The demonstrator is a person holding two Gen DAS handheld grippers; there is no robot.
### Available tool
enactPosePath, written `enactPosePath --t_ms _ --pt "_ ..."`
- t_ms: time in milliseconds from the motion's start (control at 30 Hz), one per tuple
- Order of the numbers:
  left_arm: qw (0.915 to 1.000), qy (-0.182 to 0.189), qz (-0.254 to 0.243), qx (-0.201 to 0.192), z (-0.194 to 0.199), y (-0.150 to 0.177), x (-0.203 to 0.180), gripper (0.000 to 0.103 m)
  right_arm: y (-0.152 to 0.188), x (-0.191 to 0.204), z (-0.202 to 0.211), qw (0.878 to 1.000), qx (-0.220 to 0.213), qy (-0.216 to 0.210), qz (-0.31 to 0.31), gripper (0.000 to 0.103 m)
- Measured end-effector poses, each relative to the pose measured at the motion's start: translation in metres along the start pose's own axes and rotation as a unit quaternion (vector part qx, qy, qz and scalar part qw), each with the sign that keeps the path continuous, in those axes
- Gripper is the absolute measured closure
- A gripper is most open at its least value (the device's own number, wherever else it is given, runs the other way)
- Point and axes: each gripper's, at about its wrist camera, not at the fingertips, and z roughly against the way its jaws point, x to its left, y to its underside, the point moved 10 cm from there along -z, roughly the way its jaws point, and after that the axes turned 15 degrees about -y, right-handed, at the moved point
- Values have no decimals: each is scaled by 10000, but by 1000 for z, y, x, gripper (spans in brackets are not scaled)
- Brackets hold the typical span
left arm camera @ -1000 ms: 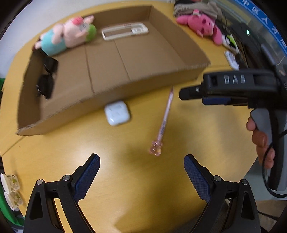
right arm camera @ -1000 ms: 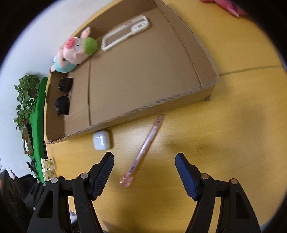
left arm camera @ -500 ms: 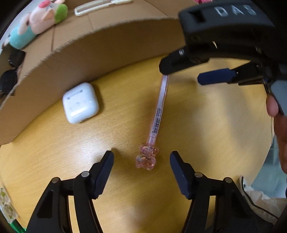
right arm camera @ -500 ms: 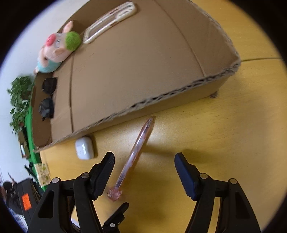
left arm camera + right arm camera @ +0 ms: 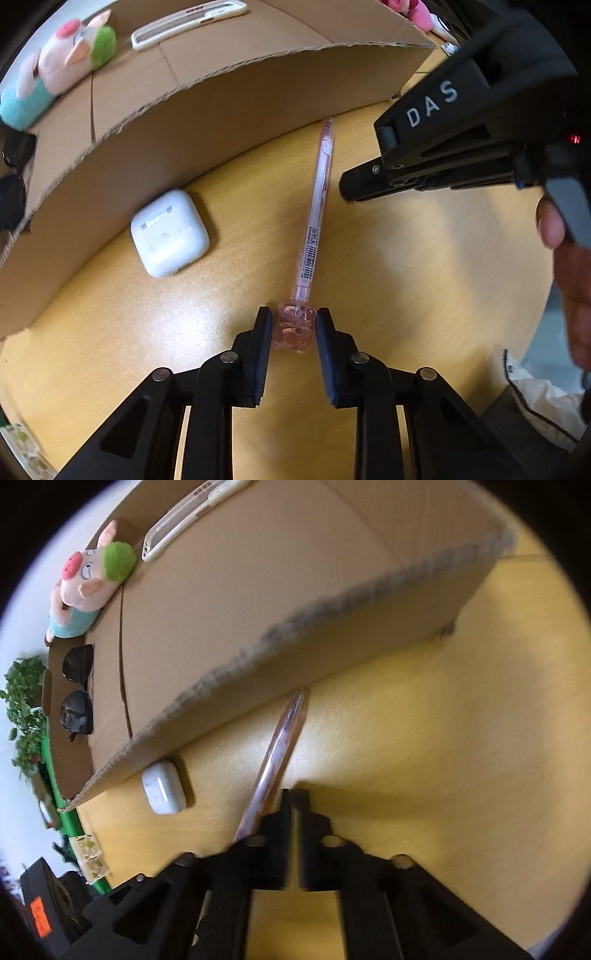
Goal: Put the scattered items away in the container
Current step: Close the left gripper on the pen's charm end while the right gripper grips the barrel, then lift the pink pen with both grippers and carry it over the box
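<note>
One pink pen (image 5: 317, 206), one white earbud case (image 5: 169, 232) and one cardboard box (image 5: 221, 107). Inside the box: one pig plush (image 5: 62, 66), one phone case (image 5: 188, 23), one pair of sunglasses (image 5: 77, 692).

Both wrist views low, box-facing (image 5: 221, 110)

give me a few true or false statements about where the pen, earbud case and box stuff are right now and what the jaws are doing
1. The left gripper has its jaws closed on the bear-shaped end of the pink pen. True.
2. The white earbud case lies inside the cardboard box. False: it sits on the table just outside the box's near wall.
3. The sunglasses are inside the box. True.
4. The right gripper has its jaws wide open. False: they are shut, beside the pen's shaft.
5. The pig plush lies on the table next to the pen. False: it is in the box's far corner.
</note>
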Motion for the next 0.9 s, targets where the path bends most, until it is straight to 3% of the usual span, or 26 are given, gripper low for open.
enactPosePath --t_ms 133,300,333,367,433,533,633,667,900 --pt "9999 32 128 1 4 10 -1 79 10 6 -6 9997 200 -125 51 101" --pt "9995 143 243 -140 25 21 -8 80 24 21 2 9980 171 -590 137 97" --pt "9994 161 273 -125 27 24 -10 80 25 23 4 9978 128 -642 114 84" --pt "9992 197 319 -118 30 27 -11 80 26 25 5 9972 72 -737 65 64" --pt "9989 236 387 -148 37 30 -11 80 27 29 4 9963 23 -861 -23 54" --pt "9981 304 470 -246 51 32 -9 80 36 36 -5 9945 258 -1011 -68 55" --pt "9977 272 501 -371 67 34 -3 80 46 41 -15 9933 474 -1054 -29 85" --pt "9975 283 519 -393 71 35 -2 80 48 43 -16 9930 500 -1072 5 88" --pt "9956 352 525 -693 102 49 7 80 47 70 14 9915 89 -1239 373 90"
